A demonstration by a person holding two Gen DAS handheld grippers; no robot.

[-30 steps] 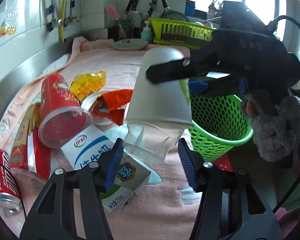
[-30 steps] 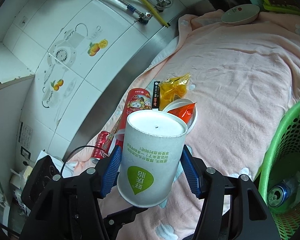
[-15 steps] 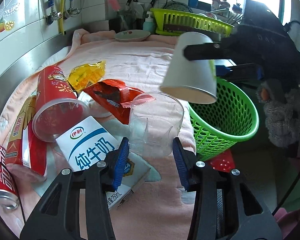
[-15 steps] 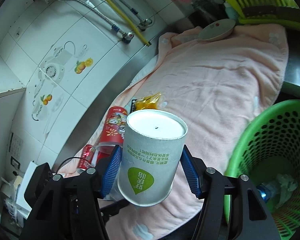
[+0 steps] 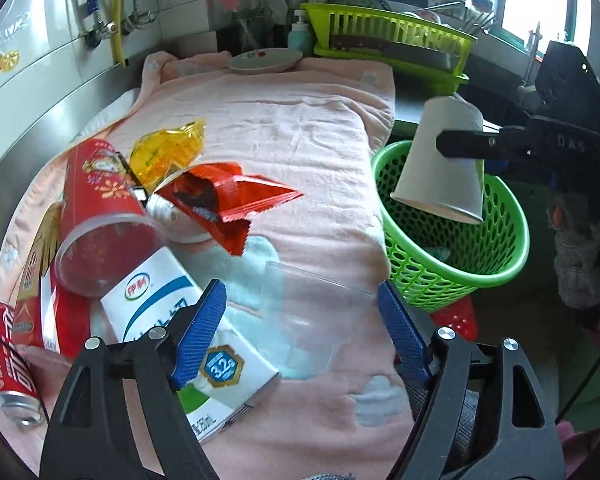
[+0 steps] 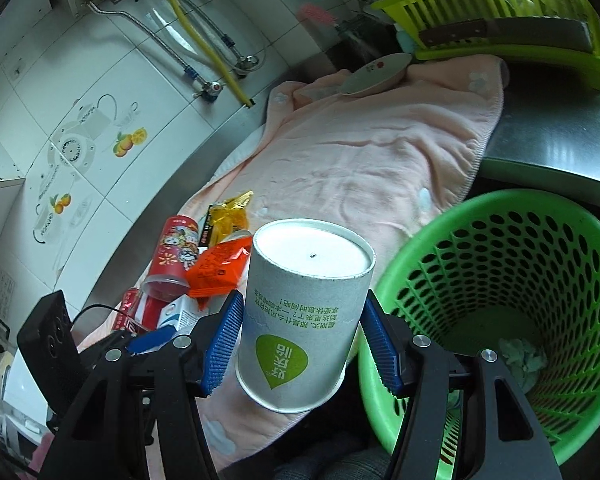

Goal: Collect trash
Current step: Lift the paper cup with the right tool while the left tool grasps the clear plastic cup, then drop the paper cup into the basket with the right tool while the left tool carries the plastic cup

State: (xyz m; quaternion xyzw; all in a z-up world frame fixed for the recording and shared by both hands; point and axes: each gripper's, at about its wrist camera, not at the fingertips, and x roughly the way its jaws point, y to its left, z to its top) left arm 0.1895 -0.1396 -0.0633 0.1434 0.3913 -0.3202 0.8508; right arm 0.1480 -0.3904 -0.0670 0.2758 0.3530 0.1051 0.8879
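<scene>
Trash run: right gripper [image 6: 300,344] clamps the paper cup [image 6: 306,312] beside the green basket [image 6: 496,304]; left gripper [image 5: 302,328], jaws just opening, straddles a clear cup [image 5: 312,320]. Next, probably drop it in.

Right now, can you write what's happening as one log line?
right gripper: shut on paper cup, upside down beside green basket | left gripper: just opened, clear plastic cup loose between its fingers

Cup [image 5: 440,160] over basket [image 5: 500,276] (beside towel [image 5: 300,128])
</scene>
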